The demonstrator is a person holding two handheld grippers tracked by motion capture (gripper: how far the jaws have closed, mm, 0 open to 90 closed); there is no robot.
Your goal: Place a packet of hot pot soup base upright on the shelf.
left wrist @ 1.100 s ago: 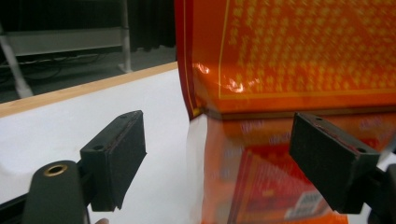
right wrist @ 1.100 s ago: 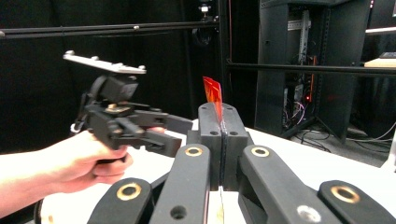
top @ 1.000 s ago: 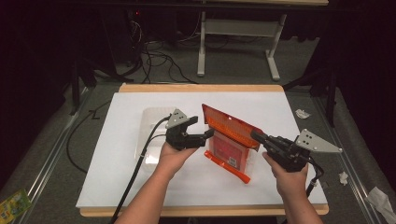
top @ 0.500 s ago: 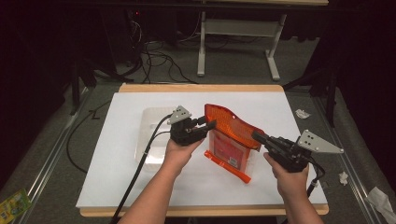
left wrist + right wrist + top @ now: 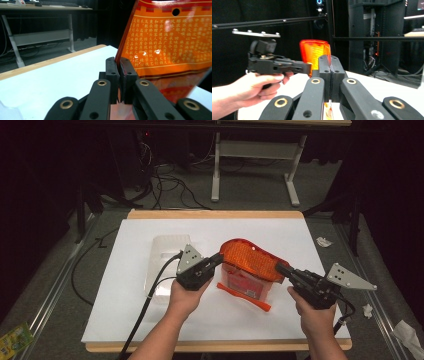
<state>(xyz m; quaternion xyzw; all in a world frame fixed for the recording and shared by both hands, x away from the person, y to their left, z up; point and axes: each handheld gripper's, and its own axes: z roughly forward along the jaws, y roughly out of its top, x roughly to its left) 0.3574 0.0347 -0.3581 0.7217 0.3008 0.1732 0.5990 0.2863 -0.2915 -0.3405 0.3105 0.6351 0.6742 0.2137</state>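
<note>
An orange plastic bag (image 5: 250,257) printed with rows of small characters is held up over the white table (image 5: 260,227), its top arched between both hands. My left gripper (image 5: 220,258) has just been closing, and its jaws now pinch the bag's left edge. In the left gripper view the bag (image 5: 165,42) rises from between the closed left gripper (image 5: 120,62). My right gripper (image 5: 279,268) is shut on the bag's right edge. In the right gripper view the bag (image 5: 313,52) stands behind the closed right gripper (image 5: 330,61), with the left gripper (image 5: 307,67) beyond it.
A clear plastic tray (image 5: 162,255) lies on the white sheet just left of my left hand. Cables (image 5: 165,180) and a grey table frame (image 5: 255,150) stand on the floor beyond the table. Crumpled paper scraps (image 5: 324,241) lie on the floor at the right.
The left gripper moved up and right to the bag's left edge and closed on it. The bag's top has bowed into an arch. The right gripper stayed shut on the right edge.
</note>
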